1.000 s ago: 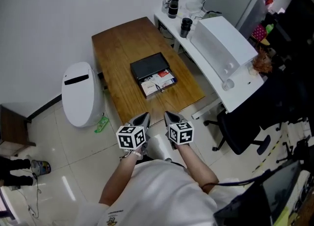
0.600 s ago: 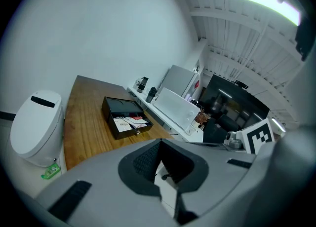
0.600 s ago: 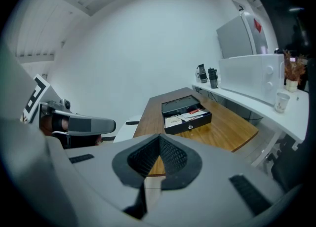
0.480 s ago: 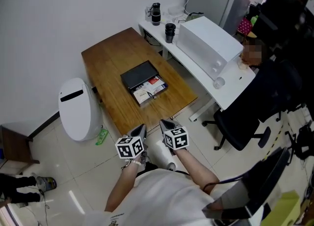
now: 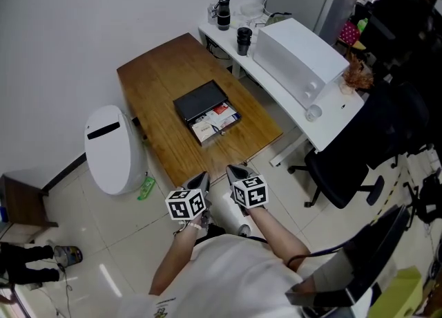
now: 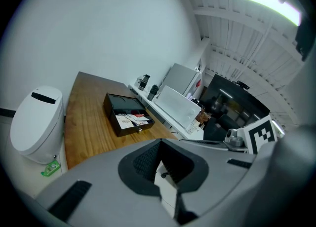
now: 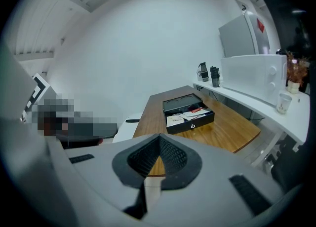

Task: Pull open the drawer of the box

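Observation:
A black box (image 5: 200, 99) lies on the wooden table (image 5: 159, 75), and its drawer (image 5: 219, 123) stands pulled out toward me with papers and cards showing inside. Both grippers hang off the table's near edge, well short of the box. My left gripper (image 5: 202, 180) and my right gripper (image 5: 235, 170) are side by side, each shut with nothing between the jaws. In the left gripper view the box (image 6: 122, 103) and its drawer (image 6: 133, 121) lie ahead of the left gripper (image 6: 160, 143). The right gripper view shows the drawer (image 7: 191, 116) beyond the right gripper (image 7: 159, 141).
A white rounded bin (image 5: 110, 147) stands on the floor left of the table, with a green scrap (image 5: 146, 186) beside it. A white desk (image 5: 324, 113) on the right carries a white appliance (image 5: 298, 54) and dark bottles (image 5: 223, 12). A black office chair (image 5: 342, 171) stands nearby.
The head view has shifted a little. Both grippers stay shut and close to the body by the table's near edge. The drawer stands open in every frame.

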Demonstrator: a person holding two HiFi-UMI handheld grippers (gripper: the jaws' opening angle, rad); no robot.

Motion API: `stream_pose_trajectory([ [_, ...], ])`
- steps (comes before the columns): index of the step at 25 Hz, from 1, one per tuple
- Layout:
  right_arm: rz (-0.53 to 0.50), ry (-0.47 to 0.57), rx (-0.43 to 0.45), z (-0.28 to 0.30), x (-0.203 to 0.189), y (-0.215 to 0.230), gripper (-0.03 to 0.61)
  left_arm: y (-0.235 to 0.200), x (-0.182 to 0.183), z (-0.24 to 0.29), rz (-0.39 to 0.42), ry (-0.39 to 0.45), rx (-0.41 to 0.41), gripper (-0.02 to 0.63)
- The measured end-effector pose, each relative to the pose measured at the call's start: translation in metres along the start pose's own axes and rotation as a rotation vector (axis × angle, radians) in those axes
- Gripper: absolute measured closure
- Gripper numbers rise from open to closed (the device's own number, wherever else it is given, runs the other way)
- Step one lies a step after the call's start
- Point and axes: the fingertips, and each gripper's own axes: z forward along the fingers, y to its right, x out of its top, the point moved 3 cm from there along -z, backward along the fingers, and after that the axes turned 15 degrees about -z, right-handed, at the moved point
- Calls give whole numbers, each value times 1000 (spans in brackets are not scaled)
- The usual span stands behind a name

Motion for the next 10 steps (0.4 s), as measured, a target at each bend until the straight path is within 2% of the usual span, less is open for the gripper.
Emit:
stream_pose_trajectory([
  [10,-1,-5,-10,11,12,4,591,-2,16,8,3,-2,-22,611],
])
